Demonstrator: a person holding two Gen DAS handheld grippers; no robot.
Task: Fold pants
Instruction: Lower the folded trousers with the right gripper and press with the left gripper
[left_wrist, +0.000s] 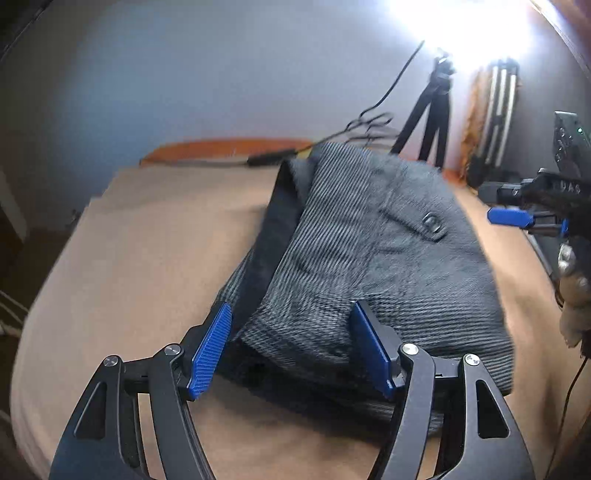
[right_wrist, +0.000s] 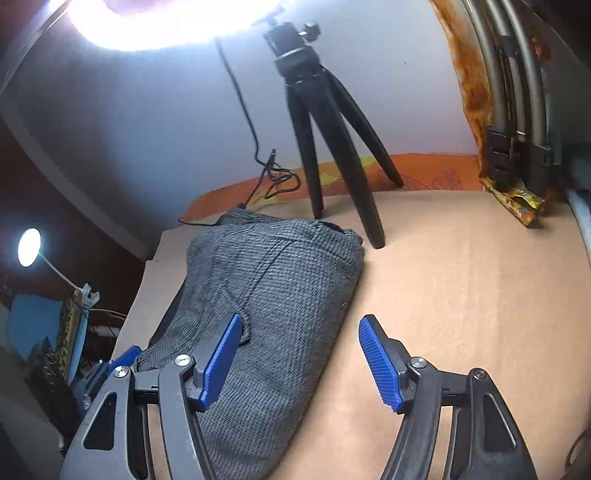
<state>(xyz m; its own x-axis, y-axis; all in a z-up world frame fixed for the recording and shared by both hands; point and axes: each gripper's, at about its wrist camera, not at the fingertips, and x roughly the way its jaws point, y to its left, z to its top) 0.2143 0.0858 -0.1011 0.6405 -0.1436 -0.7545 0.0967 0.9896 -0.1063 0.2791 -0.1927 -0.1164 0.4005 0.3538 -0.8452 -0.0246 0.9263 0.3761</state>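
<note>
Grey ribbed pants (left_wrist: 369, 251) lie folded in a compact bundle on the tan surface (left_wrist: 147, 240), a buttoned pocket on top. My left gripper (left_wrist: 291, 317) is open just above the bundle's near edge and holds nothing. In the right wrist view the same pants (right_wrist: 273, 288) lie to the left of centre. My right gripper (right_wrist: 301, 326) is open and empty over the bundle's right edge, its left finger over the cloth and its right finger over the bare surface. The right gripper also shows at the right edge of the left wrist view (left_wrist: 517, 218).
A black tripod (right_wrist: 325, 140) stands on the surface just behind the pants, with a black cable (right_wrist: 255, 147) beside it. A bright lamp glares at the top. Folded metal poles (right_wrist: 517, 110) lean at the back right. An orange cloth (right_wrist: 424, 173) lines the far edge.
</note>
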